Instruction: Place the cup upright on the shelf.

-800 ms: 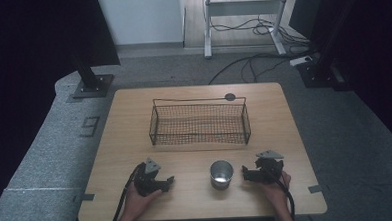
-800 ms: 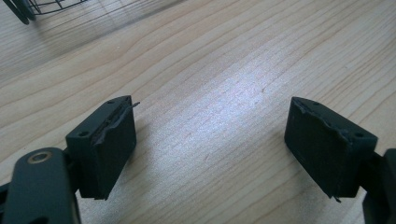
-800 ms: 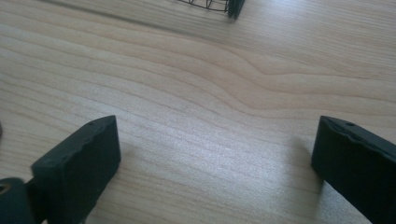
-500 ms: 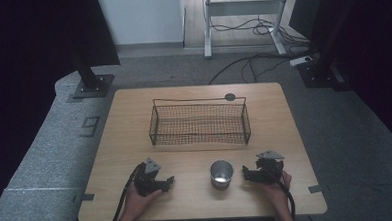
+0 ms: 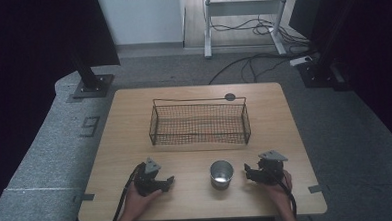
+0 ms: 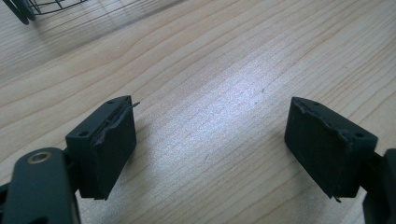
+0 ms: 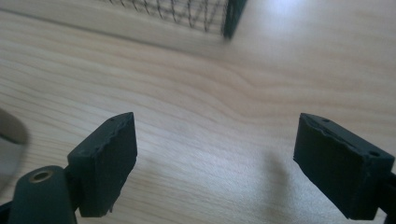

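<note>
A small metal cup (image 5: 221,173) stands upright near the table's front edge, between my two grippers. In the high view my left gripper (image 5: 168,182) rests on the wood to the cup's left, pointing right toward it. My right gripper (image 5: 247,171) rests to the cup's right, pointing left at it, a short gap away. The left gripper view has my left gripper (image 6: 210,149) open over bare wood. In the right gripper view my right gripper (image 7: 215,158) is open, with nothing between its jaws and the blurred cup (image 7: 7,140) at the left edge.
A black wire basket (image 5: 199,123) sits mid-table behind the cup; its corner shows in the left gripper view (image 6: 28,9) and the right gripper view (image 7: 205,11). A dark round disc (image 5: 230,96) lies near the table's (image 5: 284,116) far edge. Stands and cables lie on the floor beyond.
</note>
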Tool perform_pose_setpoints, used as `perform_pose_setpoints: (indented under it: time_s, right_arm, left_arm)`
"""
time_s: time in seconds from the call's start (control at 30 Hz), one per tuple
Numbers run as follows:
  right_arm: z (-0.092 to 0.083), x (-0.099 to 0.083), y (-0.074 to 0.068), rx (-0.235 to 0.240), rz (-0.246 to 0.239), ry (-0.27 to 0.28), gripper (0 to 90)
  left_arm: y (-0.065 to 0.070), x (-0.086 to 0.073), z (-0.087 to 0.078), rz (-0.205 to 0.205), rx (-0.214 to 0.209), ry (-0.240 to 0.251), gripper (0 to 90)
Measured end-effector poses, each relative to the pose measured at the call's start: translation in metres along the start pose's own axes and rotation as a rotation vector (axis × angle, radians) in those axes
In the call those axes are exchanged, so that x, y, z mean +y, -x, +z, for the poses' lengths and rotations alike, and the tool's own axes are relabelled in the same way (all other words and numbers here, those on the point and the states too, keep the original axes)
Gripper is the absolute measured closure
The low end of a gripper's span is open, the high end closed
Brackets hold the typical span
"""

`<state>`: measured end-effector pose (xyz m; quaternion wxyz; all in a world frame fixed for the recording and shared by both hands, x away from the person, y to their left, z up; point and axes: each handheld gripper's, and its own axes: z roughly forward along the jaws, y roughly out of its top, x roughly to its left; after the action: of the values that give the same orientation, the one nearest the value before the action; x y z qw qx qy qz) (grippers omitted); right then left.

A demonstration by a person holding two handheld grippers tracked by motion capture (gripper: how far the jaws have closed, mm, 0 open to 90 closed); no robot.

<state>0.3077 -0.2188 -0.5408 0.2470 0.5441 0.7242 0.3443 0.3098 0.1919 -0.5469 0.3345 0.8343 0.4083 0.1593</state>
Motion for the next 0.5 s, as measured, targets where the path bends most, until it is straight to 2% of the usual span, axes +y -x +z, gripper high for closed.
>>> perform_pose_setpoints:
  time_s: [0.13,0.17,0.5]
  right_arm:
    - [-0.007,0.003,-0.003,0.008,-0.011,0.033,13.4]
    - [-0.011,0.005,-0.004,0.023,-0.01,0.051,13.5]
    - [-0.033,0.015,-0.016,0.1,-0.015,0.11,13.8]
  left_arm:
    - [0.0,0.0,0.0,0.0,-0.001,0.0,16.6]
    - [0.0,0.0,0.0,0.0,0.0,0.0,16.6]
    - [0.0,0.0,0.0,0.0,-0.001,0.0,16.6]
